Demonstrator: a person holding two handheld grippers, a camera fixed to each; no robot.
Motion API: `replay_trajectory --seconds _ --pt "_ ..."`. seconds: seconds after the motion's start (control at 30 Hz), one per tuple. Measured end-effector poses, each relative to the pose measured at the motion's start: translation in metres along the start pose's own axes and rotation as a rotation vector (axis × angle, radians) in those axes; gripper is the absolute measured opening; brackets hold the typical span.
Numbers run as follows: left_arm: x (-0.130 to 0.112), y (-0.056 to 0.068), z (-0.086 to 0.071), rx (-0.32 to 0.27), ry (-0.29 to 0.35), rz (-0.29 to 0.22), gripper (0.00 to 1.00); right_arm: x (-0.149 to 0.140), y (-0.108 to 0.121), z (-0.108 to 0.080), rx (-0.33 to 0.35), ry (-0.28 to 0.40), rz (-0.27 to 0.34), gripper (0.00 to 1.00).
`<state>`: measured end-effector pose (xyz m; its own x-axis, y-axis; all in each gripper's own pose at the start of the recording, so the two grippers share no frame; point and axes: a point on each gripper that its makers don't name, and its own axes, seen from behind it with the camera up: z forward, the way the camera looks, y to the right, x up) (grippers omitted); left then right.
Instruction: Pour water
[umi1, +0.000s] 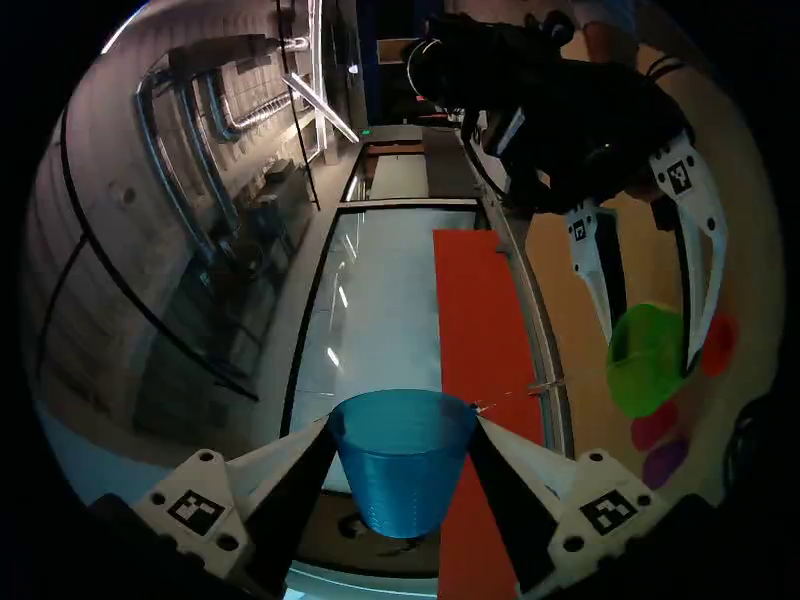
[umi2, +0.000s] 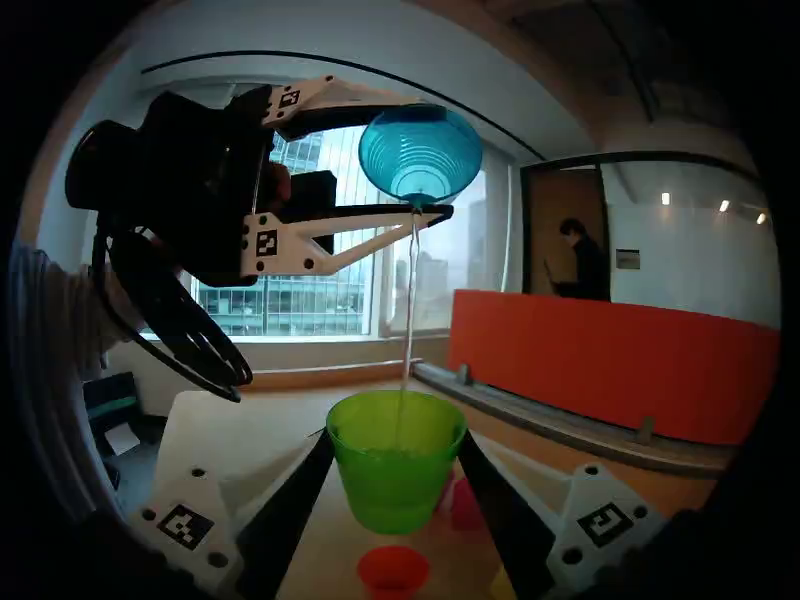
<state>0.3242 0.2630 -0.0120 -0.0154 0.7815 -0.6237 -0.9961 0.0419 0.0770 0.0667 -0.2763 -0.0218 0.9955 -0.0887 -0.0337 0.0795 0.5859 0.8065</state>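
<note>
**Pour in progress**

The worktop lies below the green cup. The right tongs grip that cup upright; the left tongs grip the blue cup, tipped, above it. A thin water stream drops into the green cup. Remaining, by estimate: finish pouring, level the blue cup.

The left gripper is shown in its own view with its fingers entering from 7 and 5 o'clock and pressed against both sides of the blue cup. In the right gripper view it is held high, at 11 to 12 o'clock, and is rolled onto its side so that one finger lies above the other. The right gripper is held upright below it, its fingers clamped on the green cup at 6 o'clock. In the left gripper view it is seen at 2 o'clock, fingers pointed downward.
</note>
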Motion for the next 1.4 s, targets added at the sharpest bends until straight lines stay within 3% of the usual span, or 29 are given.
replay_trajectory --seconds 0.6,0.97,1.2,1.4 --pt "0.007 -0.002 -0.005 0.016 -0.002 0.113 0.88 0.004 0.002 -0.001 -0.009 0.007 0.001 0.9" --pt "0.009 -0.005 -0.004 0.021 0.005 0.11 0.88 0.005 0.003 -0.001 -0.012 0.011 0.003 0.9" --pt "0.006 -0.004 -0.002 0.014 0.0 0.058 0.88 0.005 0.005 -0.001 -0.015 0.012 0.003 0.91" --pt "-0.002 -0.002 0.0 0.012 -0.018 -0.079 0.88 0.005 0.006 -0.003 -0.019 0.012 0.0 0.9"
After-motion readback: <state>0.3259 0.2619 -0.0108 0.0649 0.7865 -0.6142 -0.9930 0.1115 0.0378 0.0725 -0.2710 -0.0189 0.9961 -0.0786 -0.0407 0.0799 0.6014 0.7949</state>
